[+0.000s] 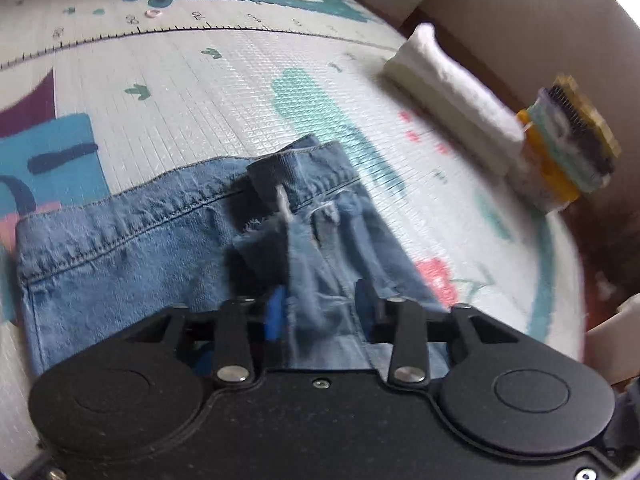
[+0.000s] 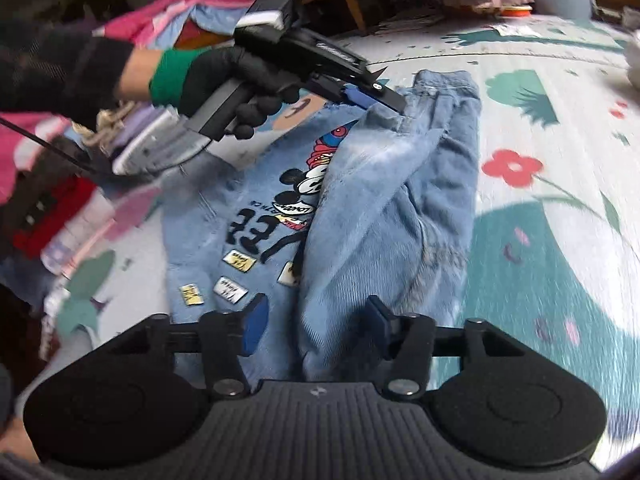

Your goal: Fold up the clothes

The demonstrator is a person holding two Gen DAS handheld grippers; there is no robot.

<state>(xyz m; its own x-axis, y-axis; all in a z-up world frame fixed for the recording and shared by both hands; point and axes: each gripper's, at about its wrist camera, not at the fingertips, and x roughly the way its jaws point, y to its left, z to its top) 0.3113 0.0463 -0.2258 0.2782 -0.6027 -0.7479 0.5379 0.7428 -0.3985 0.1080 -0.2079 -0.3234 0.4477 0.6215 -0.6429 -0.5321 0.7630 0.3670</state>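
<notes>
Two hand-held grippers work over a light blue denim garment (image 2: 384, 200) spread on a pale play mat printed with teal shapes and red flowers (image 2: 560, 128). One half of the garment is folded over the other along its length, leaving a cartoon mouse print with dark lettering and small sewn patches (image 2: 280, 216) exposed on the lower layer. The left gripper (image 2: 384, 94), carried by a black-gloved hand with a green cuff (image 2: 224, 76), meets the far end of the folded layer; in its own wrist view the blue pads stand slightly apart with a ridge of denim (image 1: 320, 304) lying between them, and whether they still press the cloth cannot be told. The right gripper (image 2: 316, 324) hovers at the near end, its jaws spread partway on either side of the fold's edge without pinching it. At the mat's border lie a folded white towel (image 1: 452, 92) and, touching it, a small stack of folded cloths in yellow, teal and dark tones (image 1: 568, 140). A heap of pink, red and blue clothing (image 2: 172, 12) sits behind the gloved hand.
</notes>
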